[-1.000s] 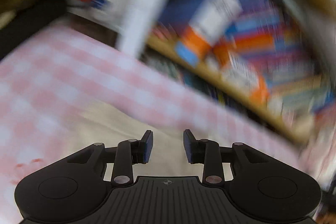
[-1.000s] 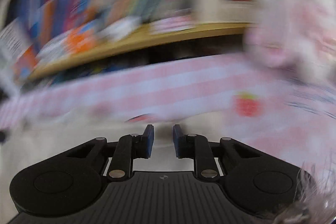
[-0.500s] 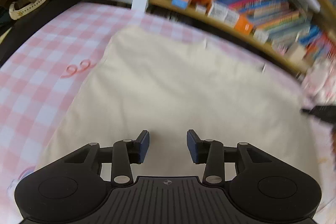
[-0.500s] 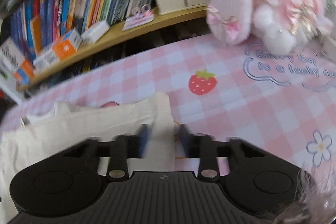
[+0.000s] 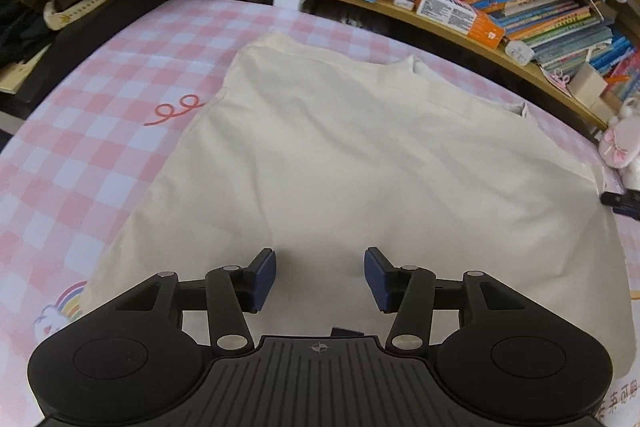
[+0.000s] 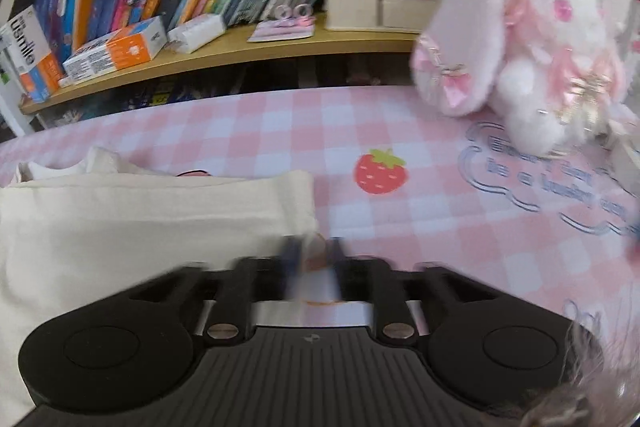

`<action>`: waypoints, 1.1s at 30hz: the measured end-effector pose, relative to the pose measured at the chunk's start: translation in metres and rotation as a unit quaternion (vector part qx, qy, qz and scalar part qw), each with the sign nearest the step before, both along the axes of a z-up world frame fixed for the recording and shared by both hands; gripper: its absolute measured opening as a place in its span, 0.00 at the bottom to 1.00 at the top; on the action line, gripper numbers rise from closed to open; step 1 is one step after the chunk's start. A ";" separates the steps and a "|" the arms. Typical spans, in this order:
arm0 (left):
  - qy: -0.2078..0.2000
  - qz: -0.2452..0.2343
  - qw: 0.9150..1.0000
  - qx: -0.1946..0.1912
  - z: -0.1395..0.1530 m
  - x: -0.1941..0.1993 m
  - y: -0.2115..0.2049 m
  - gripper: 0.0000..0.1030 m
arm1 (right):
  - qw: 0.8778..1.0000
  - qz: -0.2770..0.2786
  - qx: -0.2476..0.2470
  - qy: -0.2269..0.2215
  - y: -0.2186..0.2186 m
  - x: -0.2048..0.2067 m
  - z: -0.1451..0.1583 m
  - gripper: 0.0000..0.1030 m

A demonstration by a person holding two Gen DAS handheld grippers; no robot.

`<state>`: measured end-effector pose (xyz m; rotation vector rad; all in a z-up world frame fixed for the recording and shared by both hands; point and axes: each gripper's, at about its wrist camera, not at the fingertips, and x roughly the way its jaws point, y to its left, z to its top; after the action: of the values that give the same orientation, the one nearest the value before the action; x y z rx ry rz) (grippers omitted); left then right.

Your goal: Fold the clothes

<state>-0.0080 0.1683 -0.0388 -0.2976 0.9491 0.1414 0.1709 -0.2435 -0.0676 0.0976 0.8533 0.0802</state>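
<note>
The right gripper (image 6: 312, 259) is opening its blurred jaws just beside the near right corner of the cream garment (image 6: 140, 215) lying on the pink checked cloth (image 6: 440, 247), with a pink plush bunny (image 6: 520, 39) sitting far right.

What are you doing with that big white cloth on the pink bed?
A person is folding a cream garment on the pink checked cover, with a hand-held gripper in each hand. The left hand-held gripper hovers over the near part, jaws opening and empty. The right hand-held gripper sits at the cloth's corner, jaws opening. A plush bunny watches nearby.
</note>
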 end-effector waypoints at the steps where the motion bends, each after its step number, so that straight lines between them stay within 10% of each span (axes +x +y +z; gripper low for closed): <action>1: -0.003 0.003 1.000 -0.001 0.003 -0.004 0.000 0.49 | 1.000 0.007 0.006 -0.006 -0.002 -0.009 0.003 0.40; 10: -0.005 0.035 0.999 0.009 0.023 -0.049 0.009 0.58 | 0.994 0.079 0.071 0.019 -0.024 -0.116 0.019 0.51; 16: 0.011 0.124 0.990 -0.065 0.021 -0.082 0.045 0.59 | 0.980 0.068 0.161 0.101 -0.054 -0.175 0.015 0.51; 26: 0.016 0.284 0.928 -0.239 -0.014 -0.118 0.098 0.59 | 0.947 0.038 0.262 0.180 -0.068 -0.216 0.003 0.58; 33: -0.015 0.339 0.880 -0.332 -0.032 -0.129 0.109 0.59 | 0.897 -0.040 0.386 0.213 -0.088 -0.213 -0.017 0.52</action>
<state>-0.1367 0.2776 -0.0712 -1.2692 0.8020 0.4529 -0.0423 -0.3310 -0.0843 0.9261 1.2148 0.3291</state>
